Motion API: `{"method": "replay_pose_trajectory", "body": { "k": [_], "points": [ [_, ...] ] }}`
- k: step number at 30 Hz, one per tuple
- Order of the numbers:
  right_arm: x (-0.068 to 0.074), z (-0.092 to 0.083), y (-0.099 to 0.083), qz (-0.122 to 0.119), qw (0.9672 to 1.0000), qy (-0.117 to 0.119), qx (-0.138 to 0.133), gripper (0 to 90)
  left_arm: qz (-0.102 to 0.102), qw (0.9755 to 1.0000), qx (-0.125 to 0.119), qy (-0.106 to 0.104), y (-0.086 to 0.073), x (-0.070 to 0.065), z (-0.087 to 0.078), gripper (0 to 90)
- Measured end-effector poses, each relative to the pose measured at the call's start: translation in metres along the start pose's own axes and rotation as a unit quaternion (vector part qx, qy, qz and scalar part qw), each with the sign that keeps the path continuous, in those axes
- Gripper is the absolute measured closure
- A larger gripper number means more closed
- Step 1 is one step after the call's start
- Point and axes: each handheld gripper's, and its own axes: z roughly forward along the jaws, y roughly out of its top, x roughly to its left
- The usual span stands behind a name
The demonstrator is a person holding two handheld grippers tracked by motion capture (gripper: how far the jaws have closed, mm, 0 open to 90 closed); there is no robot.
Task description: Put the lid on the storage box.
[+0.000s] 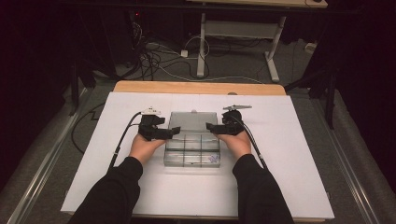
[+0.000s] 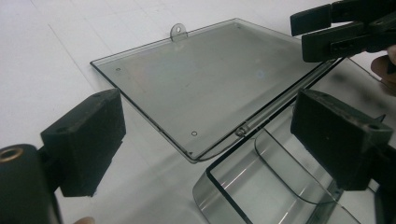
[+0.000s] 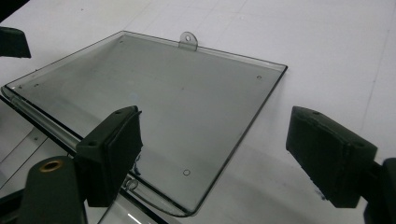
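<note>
My left gripper (image 1: 173,131) and right gripper (image 1: 208,127) hang over the clear plastic organizer box (image 1: 192,151) at the middle of the white counter (image 1: 289,154), one at each side of its hinge line, jaws on both spread wide and gripping nothing. The box's lid (image 2: 205,84) lies flung back flat on the counter, its little tab (image 3: 188,40) at the far edge. Something purplish, I think, sits in a near compartment.

A lab: dark curtains, floor cables (image 1: 154,58), white-covered table (image 1: 289,135).
</note>
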Motion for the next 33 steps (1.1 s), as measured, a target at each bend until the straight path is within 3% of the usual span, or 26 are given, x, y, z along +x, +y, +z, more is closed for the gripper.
{"method": "replay_pose_trajectory", "body": {
  "k": [14, 18, 22, 26, 33],
  "points": [
    [-0.004, 0.008, -0.004, 0.051, 0.9979, 0.039, 0.008, 20.8, -0.005, 0.9999, 0.003, -0.015, 0.002, -0.005, 0.007, 13.5],
    [-0.007, 0.010, -0.005, 0.078, 0.9945, 0.067, 0.018, 22.6, -0.006, 0.9999, 0.002, -0.016, 0.003, -0.005, 0.008, 13.9],
    [-0.007, 0.011, -0.005, 0.088, 0.9932, 0.074, 0.021, 25.9, -0.004, 0.9999, 0.004, -0.014, 0.003, -0.005, 0.007, 14.1],
    [-0.008, 0.010, -0.006, 0.106, 0.9899, 0.091, 0.026, 31.2, -0.005, 0.9999, 0.007, -0.013, 0.003, -0.005, 0.007, 14.1],
    [-0.003, 0.004, -0.004, 0.087, 0.9931, 0.078, 0.014, 38.5, -0.011, 0.9999, 0.008, -0.005, 0.004, -0.002, 0.006, 14.7]
  ]
}}
